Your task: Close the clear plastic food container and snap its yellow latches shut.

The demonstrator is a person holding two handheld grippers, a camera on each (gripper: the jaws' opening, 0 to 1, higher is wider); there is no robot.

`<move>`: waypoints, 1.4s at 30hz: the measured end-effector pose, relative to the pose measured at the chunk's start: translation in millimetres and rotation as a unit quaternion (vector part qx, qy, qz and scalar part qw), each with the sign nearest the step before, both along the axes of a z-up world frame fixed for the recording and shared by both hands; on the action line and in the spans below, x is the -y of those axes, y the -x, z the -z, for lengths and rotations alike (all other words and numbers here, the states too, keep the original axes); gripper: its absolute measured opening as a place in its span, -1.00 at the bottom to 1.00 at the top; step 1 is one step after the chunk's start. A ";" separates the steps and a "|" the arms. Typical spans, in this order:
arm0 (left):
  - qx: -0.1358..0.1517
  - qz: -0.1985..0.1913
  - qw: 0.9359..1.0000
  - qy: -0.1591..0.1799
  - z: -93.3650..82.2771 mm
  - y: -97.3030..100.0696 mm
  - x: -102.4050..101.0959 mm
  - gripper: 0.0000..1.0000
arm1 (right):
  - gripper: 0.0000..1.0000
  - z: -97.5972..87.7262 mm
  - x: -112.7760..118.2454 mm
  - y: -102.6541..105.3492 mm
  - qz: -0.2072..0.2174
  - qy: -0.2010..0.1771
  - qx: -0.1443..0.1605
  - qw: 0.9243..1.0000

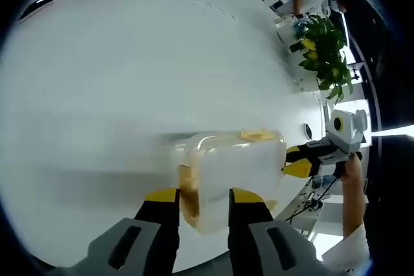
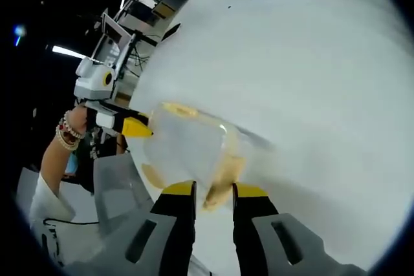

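Container of clear, light, slippery plastic is held above the white table, clamped at opposite ends by left gripper at six o'clock and right gripper; yellow latches are best pressed

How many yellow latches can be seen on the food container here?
2 show. One latch sits on the far top edge of the clear container; another latch is on the near end by the left gripper. More may be hidden.
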State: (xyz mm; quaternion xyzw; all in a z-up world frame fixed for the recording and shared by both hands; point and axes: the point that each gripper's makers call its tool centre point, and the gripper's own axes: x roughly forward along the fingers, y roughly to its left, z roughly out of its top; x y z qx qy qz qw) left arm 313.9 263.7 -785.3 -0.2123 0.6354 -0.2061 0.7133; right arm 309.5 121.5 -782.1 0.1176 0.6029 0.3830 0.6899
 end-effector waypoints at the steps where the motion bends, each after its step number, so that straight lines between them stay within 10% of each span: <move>1: -0.003 0.001 1.000 -0.011 0.5 0.1 -6.7 -0.61 | -0.65 2.8 -3.3 -0.8 0.000 0.000 -0.001 1.000; 33: 0.003 0.001 1.000 -0.011 3.0 -1.6 -9.5 -0.60 | -0.72 3.5 -6.6 7.4 0.048 -0.062 -0.057 0.995; 42: 0.019 0.020 1.000 -0.013 2.6 -2.3 -8.4 -0.58 | -0.67 -0.9 -9.4 4.9 0.025 -0.049 -0.029 0.998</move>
